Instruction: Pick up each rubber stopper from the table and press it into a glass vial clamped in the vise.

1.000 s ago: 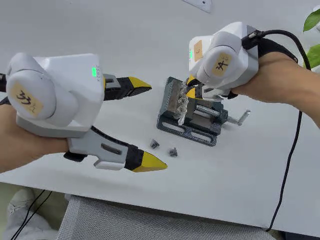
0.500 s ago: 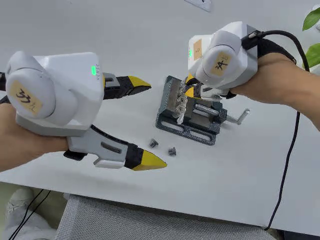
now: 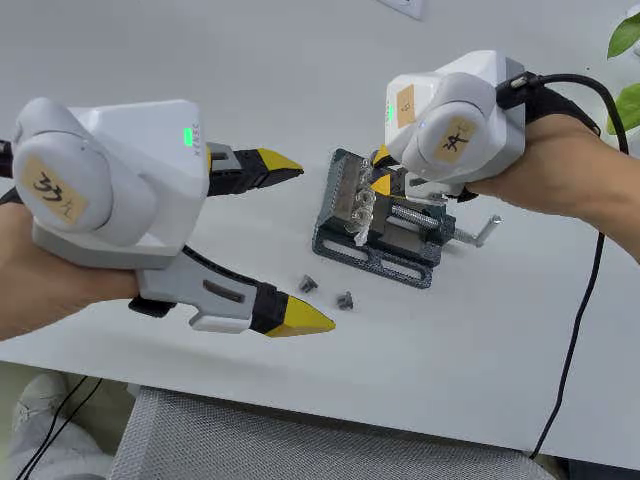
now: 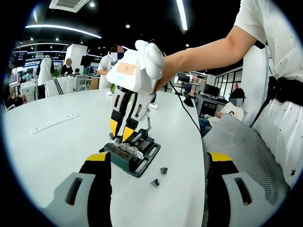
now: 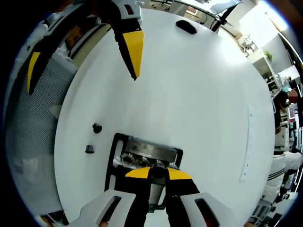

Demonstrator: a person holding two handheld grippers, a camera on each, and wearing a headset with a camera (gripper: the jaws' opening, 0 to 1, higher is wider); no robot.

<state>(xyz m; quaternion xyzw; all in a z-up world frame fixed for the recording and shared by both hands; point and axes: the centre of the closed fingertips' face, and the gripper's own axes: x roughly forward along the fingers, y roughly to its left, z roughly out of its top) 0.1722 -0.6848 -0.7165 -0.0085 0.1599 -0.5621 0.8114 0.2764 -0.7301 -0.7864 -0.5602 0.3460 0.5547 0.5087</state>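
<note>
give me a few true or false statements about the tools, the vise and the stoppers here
1. Two loose stoppers lie on the table near the vise. True.
2. The left tool is shut on a stopper. False: its jaws stand wide open and hold nothing.
3. The right tool is over the vise, its jaws close together on a dark stopper. True.
4. The vise holds no vials. False: a row of glass vials is clamped in it.
</note>
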